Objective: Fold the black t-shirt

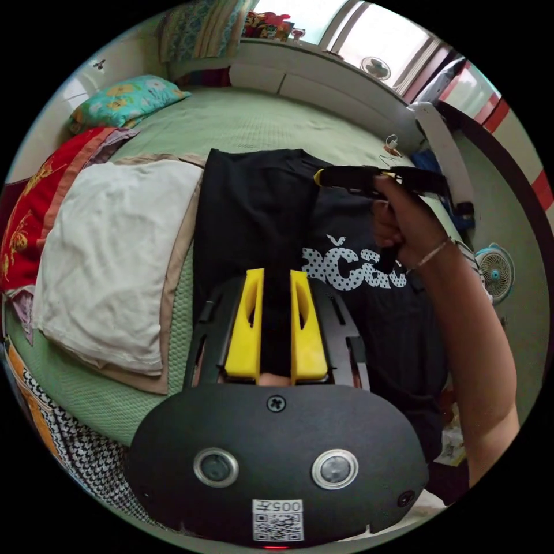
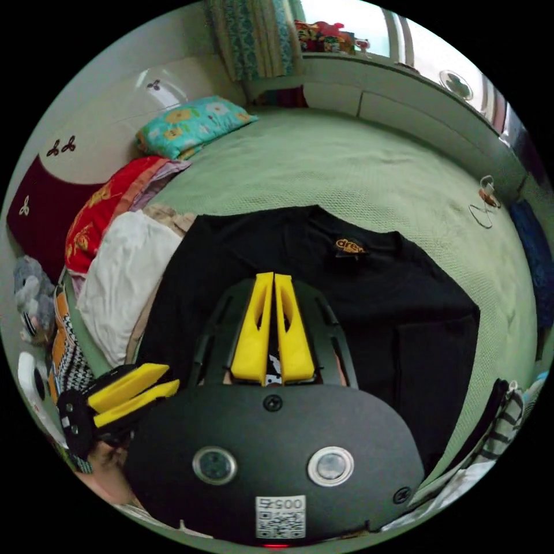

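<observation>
Left gripper view: the black cotton t-shirt with white dotted lettering (image 1: 271, 219) is spread at frame centre on the green textured bedspread (image 1: 242, 121). The left gripper (image 1: 276, 280) is clamped on a black fold of it. A white pillow (image 1: 109, 259) is seen left, a floral pillow (image 1: 124, 101) upper left, and windows along the top. The right gripper (image 1: 323, 177) is held by a hand (image 1: 401, 222) right of centre; its jaw state cannot be told.

Right gripper view: the t-shirt is seen at centre, a sill along the top. The right gripper is closed on fabric.

Green bedspread (image 2: 369, 167); floral pillow (image 2: 190, 124), white pillow (image 1: 109, 254), red blanket (image 1: 29, 213).
</observation>
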{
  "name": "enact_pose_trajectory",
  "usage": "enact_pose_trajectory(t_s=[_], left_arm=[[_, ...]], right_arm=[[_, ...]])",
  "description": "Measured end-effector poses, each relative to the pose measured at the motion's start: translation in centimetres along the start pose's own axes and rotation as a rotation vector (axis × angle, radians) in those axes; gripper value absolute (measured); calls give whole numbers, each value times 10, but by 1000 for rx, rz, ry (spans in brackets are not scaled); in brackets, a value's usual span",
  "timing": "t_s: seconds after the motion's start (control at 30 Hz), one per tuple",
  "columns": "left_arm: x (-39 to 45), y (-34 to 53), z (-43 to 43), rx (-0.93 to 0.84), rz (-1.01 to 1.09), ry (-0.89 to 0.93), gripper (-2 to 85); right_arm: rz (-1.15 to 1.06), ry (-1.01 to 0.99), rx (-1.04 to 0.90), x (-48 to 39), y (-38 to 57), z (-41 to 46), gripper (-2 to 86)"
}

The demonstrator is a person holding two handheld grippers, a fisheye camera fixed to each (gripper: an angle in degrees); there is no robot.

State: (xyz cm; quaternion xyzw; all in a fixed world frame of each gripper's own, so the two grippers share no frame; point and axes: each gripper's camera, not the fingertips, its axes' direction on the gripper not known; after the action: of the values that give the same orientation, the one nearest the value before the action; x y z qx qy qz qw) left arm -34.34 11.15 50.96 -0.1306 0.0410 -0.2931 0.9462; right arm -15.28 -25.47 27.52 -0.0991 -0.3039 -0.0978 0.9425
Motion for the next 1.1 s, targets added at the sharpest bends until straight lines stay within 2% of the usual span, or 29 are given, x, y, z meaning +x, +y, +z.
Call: enact_pose_trajectory(t_s=[0.1,0.33,0.43,0.6,0.73,0.83,0.9,0.97,1.1], left_arm=[[-7,-6,-2,-21,-8,26,130],[-39,-22,-15,20,-117,30,125],[-47,-33,-10,-8,-150,16,110],[-62,-42,-13,9,-241,12,51],[-49,-42,-41,123,-157,62,80],[-38,-43,-61,245,-67,13,84],[-34,-55,-69,296,-48,9,85],[-24,-89,-73,345,53,-29,92],[-19,-168,-48,191,128,-88,127]], right_arm=[[9,12,-135,10,-3,21,15],[9,26,58,33,19,-28,31],[-34,-8,60,44,39,-47,6],[-72,13,49,59,83,-64,37],[-82,50,82,90,103,-82,70],[-52,10,137,126,111,-103,86],[-114,-1,140,150,107,-116,114],[-132,64,114,170,96,-118,125],[-71,156,45,225,62,-109,134]])
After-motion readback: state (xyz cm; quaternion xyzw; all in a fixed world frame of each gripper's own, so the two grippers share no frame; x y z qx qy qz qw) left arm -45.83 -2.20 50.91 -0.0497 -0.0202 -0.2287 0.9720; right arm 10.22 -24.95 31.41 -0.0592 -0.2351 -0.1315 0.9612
